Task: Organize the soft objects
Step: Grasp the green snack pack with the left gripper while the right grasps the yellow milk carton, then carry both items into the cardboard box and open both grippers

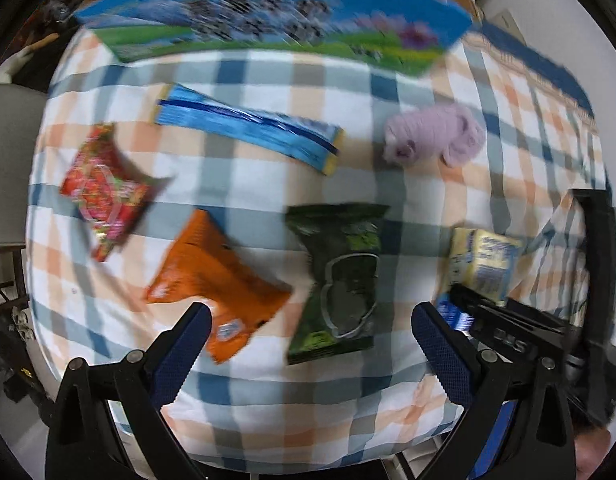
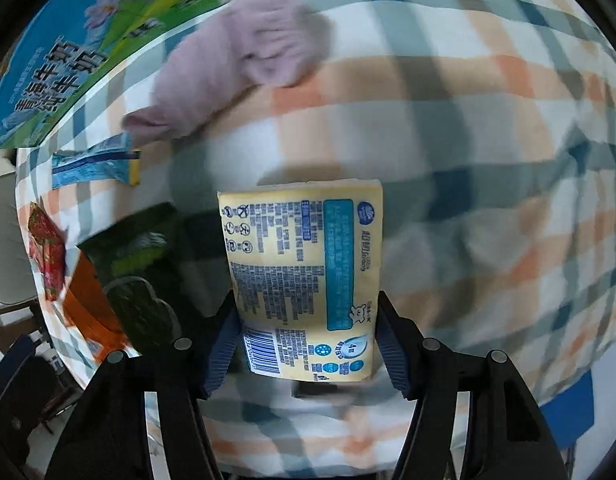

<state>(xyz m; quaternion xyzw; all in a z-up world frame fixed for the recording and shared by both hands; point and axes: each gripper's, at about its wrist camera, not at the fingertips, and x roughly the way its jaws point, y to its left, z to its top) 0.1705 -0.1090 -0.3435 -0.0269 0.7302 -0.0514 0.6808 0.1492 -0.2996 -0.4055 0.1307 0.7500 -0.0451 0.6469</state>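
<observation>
Plaid cloth (image 2: 488,128); tissue pack (image 2: 304,272) w/ barcode.

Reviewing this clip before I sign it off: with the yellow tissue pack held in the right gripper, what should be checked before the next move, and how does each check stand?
1. Right gripper shut on the yellow tissue pack: ok, pads press both sides.
2. Pack lifted off the checked cloth: ok; its shadow falls on the cloth.
3. Left gripper open and holding nothing: ok.
4. Blue box open for dropping in: cannot tell, only its printed side shows.
5. Purple plush toy, orange packet, green packet lying apart from the pack: ok.
</observation>
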